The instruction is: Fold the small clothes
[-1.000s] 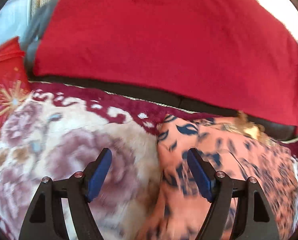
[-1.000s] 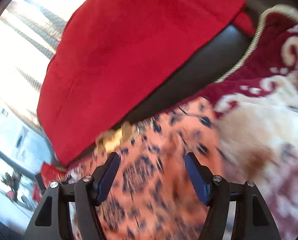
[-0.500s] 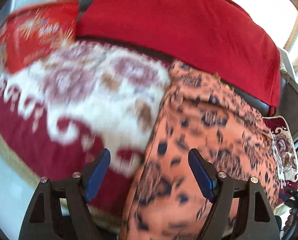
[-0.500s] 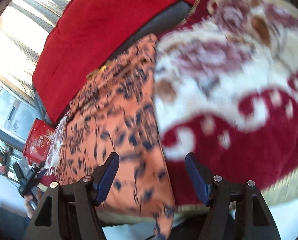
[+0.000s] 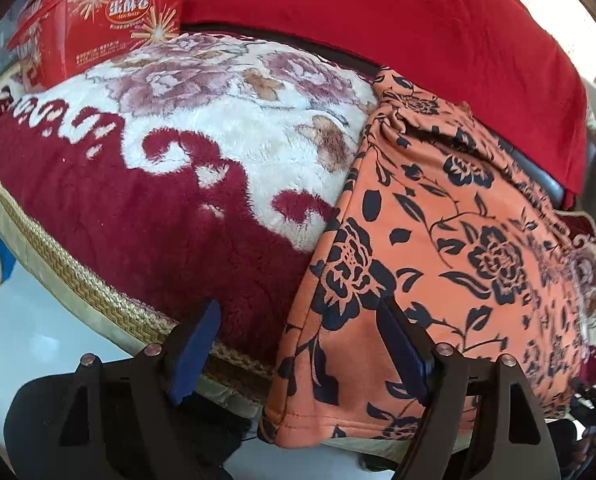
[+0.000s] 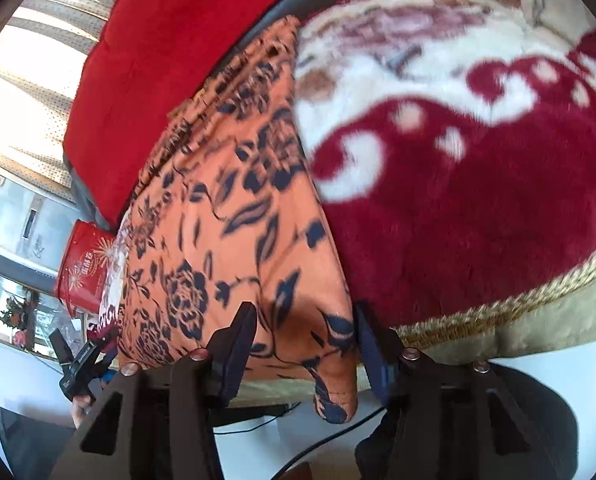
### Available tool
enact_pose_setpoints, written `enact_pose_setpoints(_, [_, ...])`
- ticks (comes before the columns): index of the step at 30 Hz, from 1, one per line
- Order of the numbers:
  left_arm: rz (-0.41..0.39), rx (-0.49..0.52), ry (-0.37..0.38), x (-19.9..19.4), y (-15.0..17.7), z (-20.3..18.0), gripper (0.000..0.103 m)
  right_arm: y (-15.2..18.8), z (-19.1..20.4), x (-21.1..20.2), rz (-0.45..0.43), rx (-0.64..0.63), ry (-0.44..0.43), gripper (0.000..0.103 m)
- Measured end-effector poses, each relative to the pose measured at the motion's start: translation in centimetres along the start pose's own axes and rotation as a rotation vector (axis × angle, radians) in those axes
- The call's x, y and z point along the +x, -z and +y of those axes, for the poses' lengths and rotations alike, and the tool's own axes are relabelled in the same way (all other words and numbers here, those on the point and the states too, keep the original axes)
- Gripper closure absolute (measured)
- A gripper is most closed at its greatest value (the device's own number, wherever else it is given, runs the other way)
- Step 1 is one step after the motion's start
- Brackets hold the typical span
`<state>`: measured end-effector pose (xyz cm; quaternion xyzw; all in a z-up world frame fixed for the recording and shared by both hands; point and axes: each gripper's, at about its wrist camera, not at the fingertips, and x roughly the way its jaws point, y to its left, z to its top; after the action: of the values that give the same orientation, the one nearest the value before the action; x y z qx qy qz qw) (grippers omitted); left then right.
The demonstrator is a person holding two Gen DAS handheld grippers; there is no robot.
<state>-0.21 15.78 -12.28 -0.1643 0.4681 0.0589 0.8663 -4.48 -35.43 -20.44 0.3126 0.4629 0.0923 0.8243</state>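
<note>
Now both sit at the near hem of the orange garment (image 5: 449,240), spread on the blanket (image 5: 146,184). Left hand-held gripper (image 5: 301,344) and right hand-held gripper (image 6: 303,344) gape, holding nothing. Next, I'd judge: pinch both corners.

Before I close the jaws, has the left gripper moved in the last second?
Yes. The left gripper has pulled back toward the near edge of the plush blanket; the orange garment now shows in full.

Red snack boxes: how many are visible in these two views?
1. The red snack box stands at the far left on the plush blanket; the right wrist view shows the same box beyond the orange floral garment. Others may be hidden.
</note>
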Motion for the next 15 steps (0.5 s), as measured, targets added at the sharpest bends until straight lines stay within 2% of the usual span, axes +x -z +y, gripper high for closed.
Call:
enact_pose_setpoints(7, [-0.024,0.049,-0.076,0.5,0.7,-0.8,0.022,-0.1,0.3,0.6,0.020,-0.019,0.020,0.047])
enact_pose_setpoints(15, [-0.026,0.043,-0.067,0.6,0.7,-0.7,0.022,-0.2,1.1,0.8,0.019,-0.036,0.061,0.047])
